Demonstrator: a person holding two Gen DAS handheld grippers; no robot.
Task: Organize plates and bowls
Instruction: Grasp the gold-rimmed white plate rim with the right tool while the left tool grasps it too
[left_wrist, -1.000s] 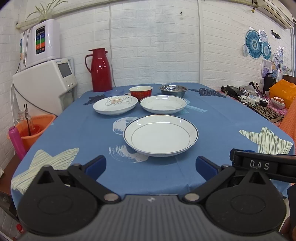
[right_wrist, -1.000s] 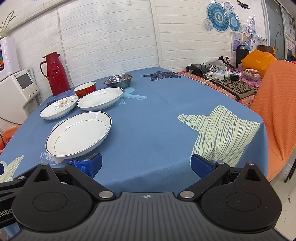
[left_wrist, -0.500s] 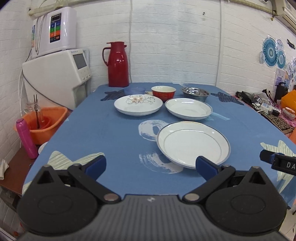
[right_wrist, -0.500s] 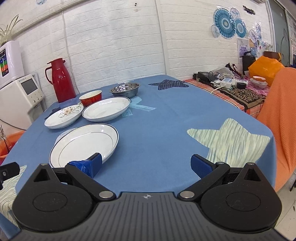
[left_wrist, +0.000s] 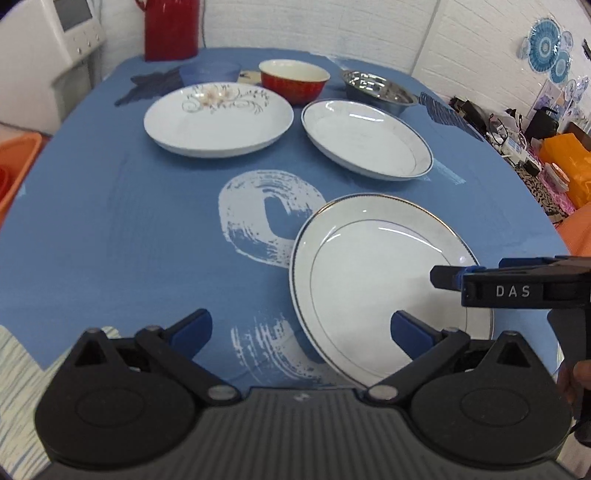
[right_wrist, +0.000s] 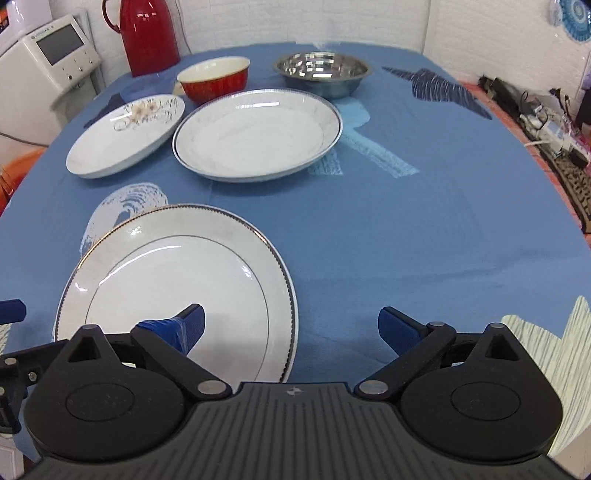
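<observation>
Fingers of the left gripper (left_wrist: 301, 330) are spread wide and hold nothing; the right-hand pad sits over the near rim of the large plate (left_wrist: 376, 273), contact not determinable. Fingers of the right gripper (right_wrist: 291, 325) are likewise spread wide and empty, straddling the right edge of the same plate, with the left pad above its well.

The large plate, white with a thin dark rim line, lies flat on the blue-clothed surface (right_wrist: 406, 206) nearest both grippers. At 12 o'clock from it lies a deep white plate (right_wrist: 256, 134). At 11 o'clock lies a flower-patterned plate (right_wrist: 125, 134), just beside the deep plate. Farther out stand a red bowl (right_wrist: 214, 77) and a steel bowl (right_wrist: 321, 72), apart from each other. A red jug (right_wrist: 147, 33) stands at the far edge, at 11 o'clock.
</observation>
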